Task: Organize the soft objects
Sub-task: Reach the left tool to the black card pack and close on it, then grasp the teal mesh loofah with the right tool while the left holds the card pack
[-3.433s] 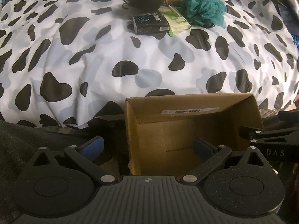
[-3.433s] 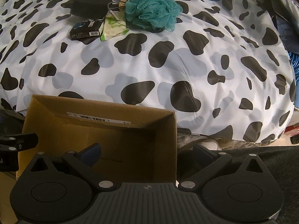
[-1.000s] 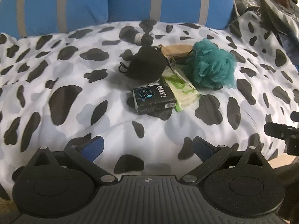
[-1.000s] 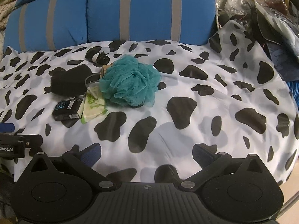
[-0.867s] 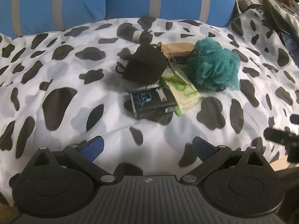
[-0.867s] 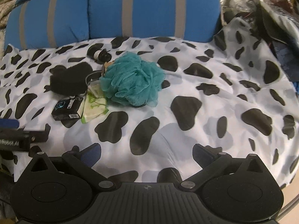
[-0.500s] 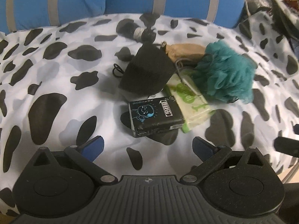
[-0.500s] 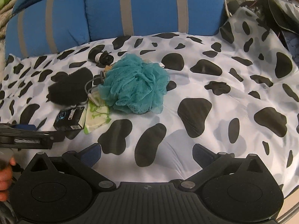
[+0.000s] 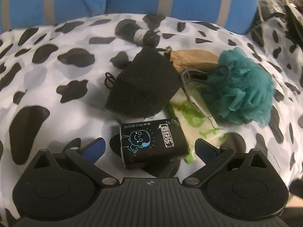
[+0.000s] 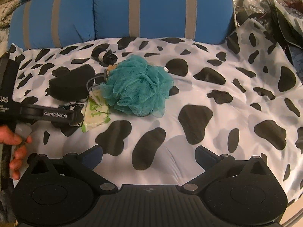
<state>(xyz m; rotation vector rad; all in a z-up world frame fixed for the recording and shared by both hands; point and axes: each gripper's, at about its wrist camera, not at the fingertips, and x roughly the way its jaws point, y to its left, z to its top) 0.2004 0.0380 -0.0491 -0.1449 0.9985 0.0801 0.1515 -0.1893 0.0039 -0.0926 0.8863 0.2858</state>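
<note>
A black tissue pack with a cartoon face lies on the cow-print sheet. My left gripper is open with its fingers on either side of the pack, not closed on it. Behind the pack lie a black sponge, a green tissue pack, a tan pouch and a teal bath pouf. My right gripper is open and empty, hovering over bare sheet in front of the pouf. The left gripper shows at the left of the right wrist view, over the black pack.
A blue cushion with grey stripes backs the bed. A small black-and-white item lies behind the sponge. Clutter and plastic bags sit at the far right. A hand holds the left gripper.
My left gripper has moved forward and down until its fingers flank the black tissue pack. My right gripper has drifted slightly; the cardboard box seen earlier is out of view.
</note>
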